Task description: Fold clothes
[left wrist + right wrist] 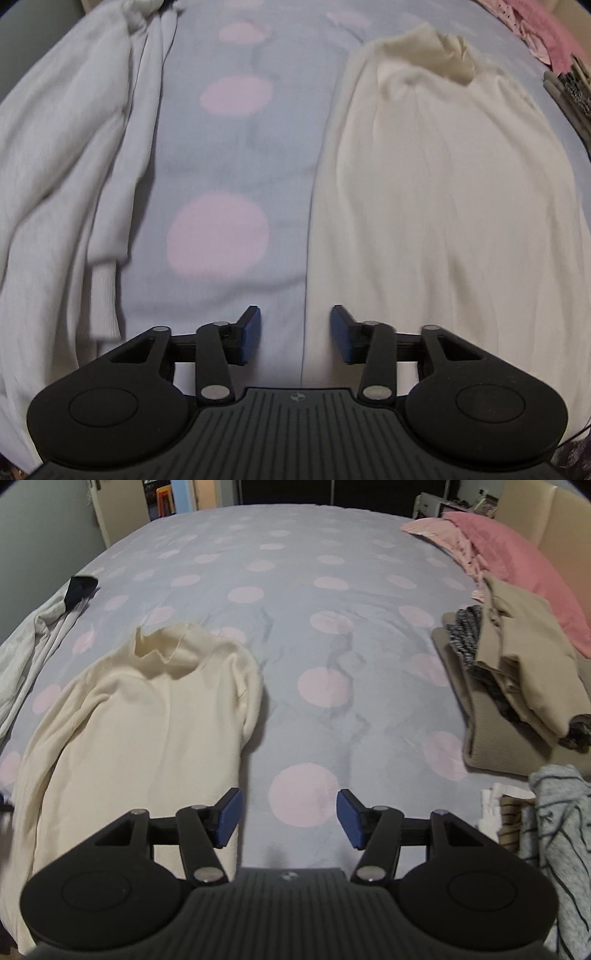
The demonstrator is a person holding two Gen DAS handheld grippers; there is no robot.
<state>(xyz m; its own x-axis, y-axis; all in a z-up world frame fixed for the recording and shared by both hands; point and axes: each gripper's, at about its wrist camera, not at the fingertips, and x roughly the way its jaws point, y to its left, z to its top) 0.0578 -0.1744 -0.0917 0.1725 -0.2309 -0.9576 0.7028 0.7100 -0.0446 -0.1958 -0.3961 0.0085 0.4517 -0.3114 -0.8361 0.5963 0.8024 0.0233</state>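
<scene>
Here cream sweater (147, 709) flat, left of open right hand-held gripper (288, 819).

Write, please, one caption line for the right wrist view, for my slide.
Open right gripper above the dotted bedspread, beside a flat cream sweater; folded clothes stacked at right.

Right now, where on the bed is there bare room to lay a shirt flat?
Free: the dotted bedspread between the cream sweater and the folded stack, and beyond both. Crowded: right edge, with the pink bedding and striped clothes.
</scene>
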